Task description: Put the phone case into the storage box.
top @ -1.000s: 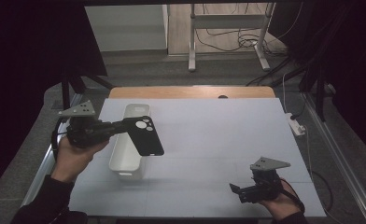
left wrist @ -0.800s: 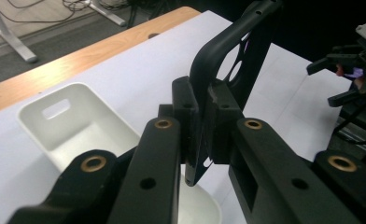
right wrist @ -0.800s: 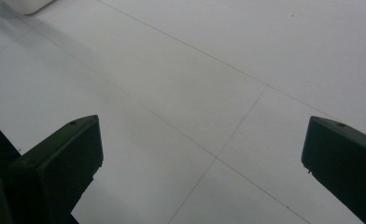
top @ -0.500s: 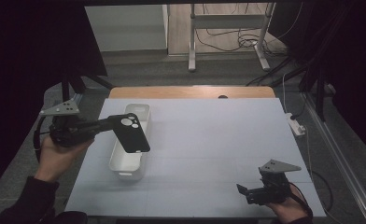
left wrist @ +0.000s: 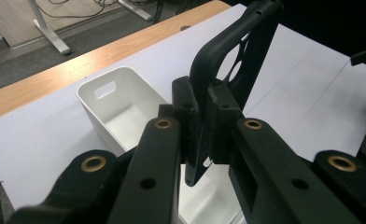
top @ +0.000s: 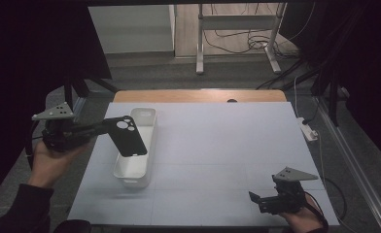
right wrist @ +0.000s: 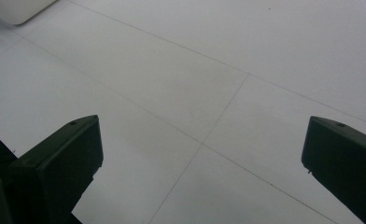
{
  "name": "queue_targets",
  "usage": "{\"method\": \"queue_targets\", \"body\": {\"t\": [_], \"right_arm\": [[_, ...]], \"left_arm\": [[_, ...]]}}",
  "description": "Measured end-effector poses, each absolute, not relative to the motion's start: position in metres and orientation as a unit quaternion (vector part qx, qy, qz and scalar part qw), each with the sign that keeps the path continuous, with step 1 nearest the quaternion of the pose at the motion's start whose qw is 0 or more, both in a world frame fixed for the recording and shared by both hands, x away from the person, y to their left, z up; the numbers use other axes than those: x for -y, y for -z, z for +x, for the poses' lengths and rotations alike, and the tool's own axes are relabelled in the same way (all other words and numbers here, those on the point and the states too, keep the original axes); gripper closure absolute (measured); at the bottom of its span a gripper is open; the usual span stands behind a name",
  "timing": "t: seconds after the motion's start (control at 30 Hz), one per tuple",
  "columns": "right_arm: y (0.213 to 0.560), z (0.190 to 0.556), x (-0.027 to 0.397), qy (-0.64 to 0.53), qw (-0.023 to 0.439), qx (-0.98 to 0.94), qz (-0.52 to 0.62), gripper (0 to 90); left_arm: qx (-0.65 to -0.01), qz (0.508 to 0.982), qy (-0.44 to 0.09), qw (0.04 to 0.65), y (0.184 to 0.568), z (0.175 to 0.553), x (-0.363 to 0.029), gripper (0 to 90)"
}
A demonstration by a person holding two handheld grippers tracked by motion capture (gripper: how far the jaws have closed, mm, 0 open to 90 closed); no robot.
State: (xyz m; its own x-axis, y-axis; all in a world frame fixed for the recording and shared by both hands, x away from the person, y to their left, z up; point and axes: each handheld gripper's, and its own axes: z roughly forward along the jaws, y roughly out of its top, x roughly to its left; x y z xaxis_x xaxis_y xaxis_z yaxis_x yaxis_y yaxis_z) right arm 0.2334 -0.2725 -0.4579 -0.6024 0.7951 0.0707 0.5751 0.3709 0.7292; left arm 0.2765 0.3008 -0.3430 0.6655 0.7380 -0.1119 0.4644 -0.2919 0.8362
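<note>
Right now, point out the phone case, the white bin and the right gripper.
phone case [top: 126, 136], high view, on its flat black back below the camera cutout.
white bin [top: 131, 178], high view, on its near rim.
right gripper [top: 254, 200], high view, between its open jaw tips.

Our right gripper [right wrist: 200, 154] over the pale table top [right wrist: 228, 60]

We see our two black jaws rising at seven and four o'clock, spread wide with nothing between them. Thin seam lines cross the surface beneath, meeting near six o'clock. A rounded white corner of a bin [right wrist: 17, 10] peeks in at eleven o'clock.
</note>
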Motion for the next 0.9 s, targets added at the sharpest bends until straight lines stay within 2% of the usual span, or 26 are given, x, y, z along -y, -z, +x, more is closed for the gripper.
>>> {"method": "queue_targets", "body": {"t": [0.9], "right_arm": [[0.457,0.232,0.278,-0.38,0.147,-0.806,0.43,0.0]], "left_arm": [[-0.404,0.791,-0.157,0.431,0.377,0.32,-0.297,83.5]]}}
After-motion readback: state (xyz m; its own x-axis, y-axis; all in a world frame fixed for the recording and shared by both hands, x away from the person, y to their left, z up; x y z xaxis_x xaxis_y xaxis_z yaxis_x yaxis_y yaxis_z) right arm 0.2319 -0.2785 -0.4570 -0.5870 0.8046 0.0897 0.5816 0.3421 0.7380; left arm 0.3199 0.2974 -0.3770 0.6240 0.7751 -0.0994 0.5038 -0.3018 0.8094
